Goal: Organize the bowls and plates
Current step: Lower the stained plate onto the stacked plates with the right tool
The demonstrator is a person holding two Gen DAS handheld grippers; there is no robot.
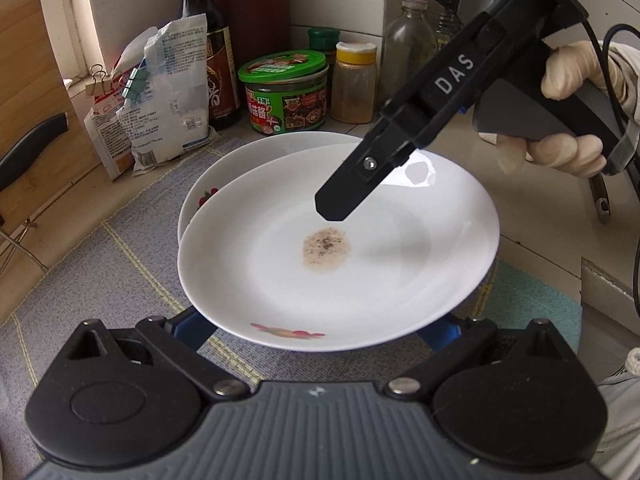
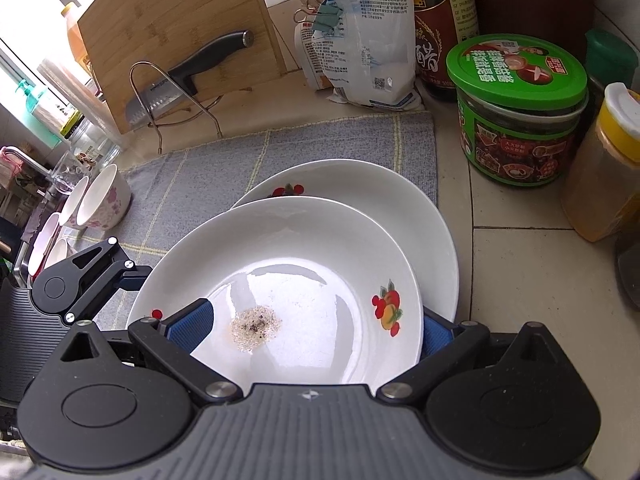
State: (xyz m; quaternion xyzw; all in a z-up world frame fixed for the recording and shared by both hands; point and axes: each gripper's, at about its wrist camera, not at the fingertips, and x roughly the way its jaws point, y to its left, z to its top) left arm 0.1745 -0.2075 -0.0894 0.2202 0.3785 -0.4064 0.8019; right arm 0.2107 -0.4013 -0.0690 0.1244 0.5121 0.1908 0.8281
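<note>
Cloth [image 2: 224, 160] is covering the counter, and two plates are sitting on it, the top plate [image 2: 296, 256] lying askew on the lower plate [image 2: 384, 192], overhanging it toward both cameras. Jar [image 2: 520, 120] and bottles are crowding the far side, near the lower plate's rim, and bowls [image 2: 100, 200] are waiting at the far left by the sink. Left gripper [image 1: 320, 330] is spreading wide under the top plate's near rim, its blue pads [image 1: 192, 330] showing on either side; whether they are touching the plate I cannot tell. Right gripper [image 2: 308, 332] is straddling the opposite rim, one pad lying inside the plate, the other outside below it, gaping with nothing clamped. Smallest is the speckled residue [image 2: 254, 328] in the plate's well. Judging by this, the step is seating the top plate squarely; it should go best by nudging slowly from both rims, keeping it level, and steering clear of the jar.
</note>
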